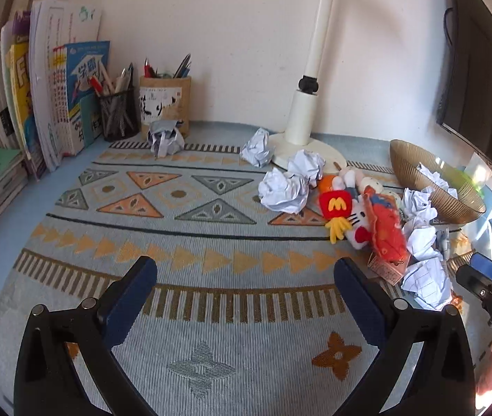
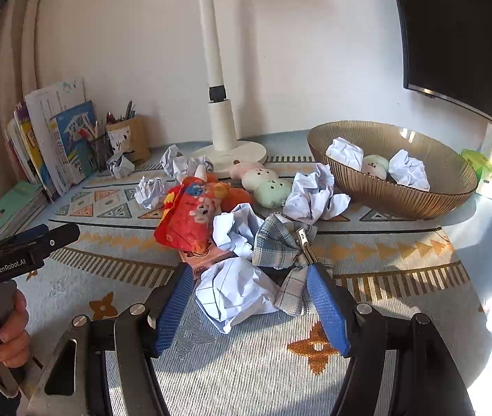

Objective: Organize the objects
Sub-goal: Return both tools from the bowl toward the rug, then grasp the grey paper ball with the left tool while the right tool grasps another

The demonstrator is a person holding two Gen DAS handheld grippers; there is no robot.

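**Right gripper lines up on a paper ball**

The paper ball (image 2: 235, 291) lies near the table's front edge, between the right gripper's (image 2: 249, 306) spread jaws, not yet pinched; I judge it bound for the bowl (image 2: 402, 204) at the right edge, which already holds crumpled paper. The left gripper (image 1: 246, 284), jaws spread wide and empty, hangs over bare cloth (image 1: 211, 242), likely waiting its turn.
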